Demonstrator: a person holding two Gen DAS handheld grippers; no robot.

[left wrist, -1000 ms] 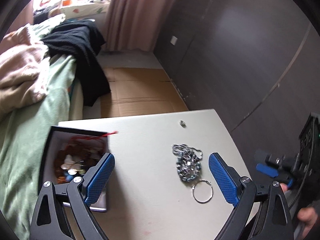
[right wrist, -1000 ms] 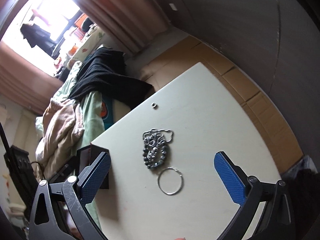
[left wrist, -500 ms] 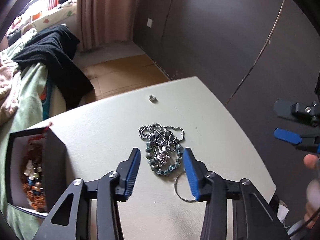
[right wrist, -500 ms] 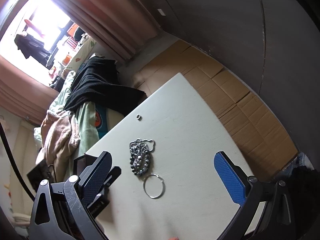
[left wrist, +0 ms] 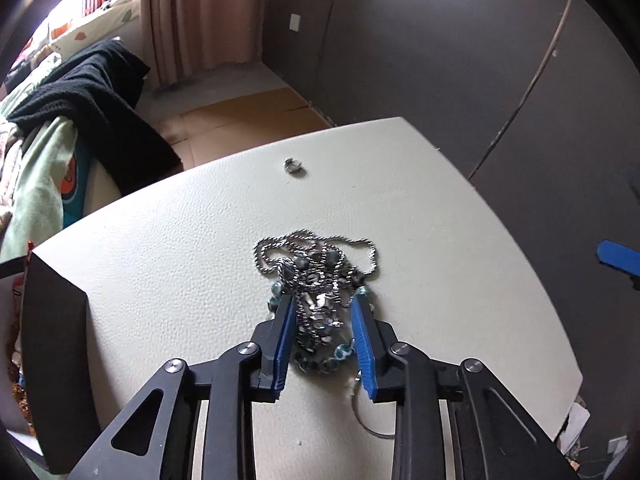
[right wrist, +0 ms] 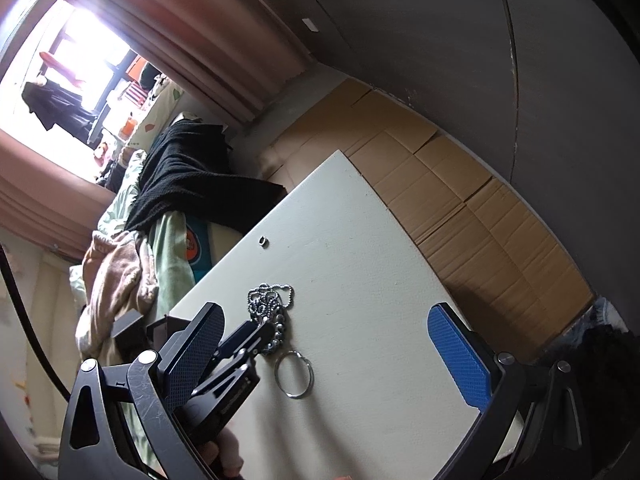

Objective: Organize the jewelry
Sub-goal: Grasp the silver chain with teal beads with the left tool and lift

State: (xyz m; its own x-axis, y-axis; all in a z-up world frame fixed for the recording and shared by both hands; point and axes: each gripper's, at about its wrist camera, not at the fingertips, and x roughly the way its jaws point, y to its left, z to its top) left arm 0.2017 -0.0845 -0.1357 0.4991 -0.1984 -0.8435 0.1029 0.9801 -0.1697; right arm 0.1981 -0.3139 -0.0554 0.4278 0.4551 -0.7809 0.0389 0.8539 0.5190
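Two blue pads of the left gripper [left wrist: 323,304] bracket the tangled beaded chain necklace [left wrist: 316,280] on the white table [left wrist: 168,272], narrowed against its sides. Right gripper [right wrist: 328,336] hangs spread wide above a metal ring [right wrist: 294,372].

A black garment [left wrist: 92,96] is draped over green bedding [left wrist: 36,168] beside the table [left wrist: 168,248]; a pink blanket [right wrist: 116,276] is heaped nearby. Cardboard [right wrist: 460,208] is laid flat on the floor by a dark wall [left wrist: 440,40]. Pink curtain [left wrist: 200,12] hung at back, w/ window [right wrist: 72,56] lit bright
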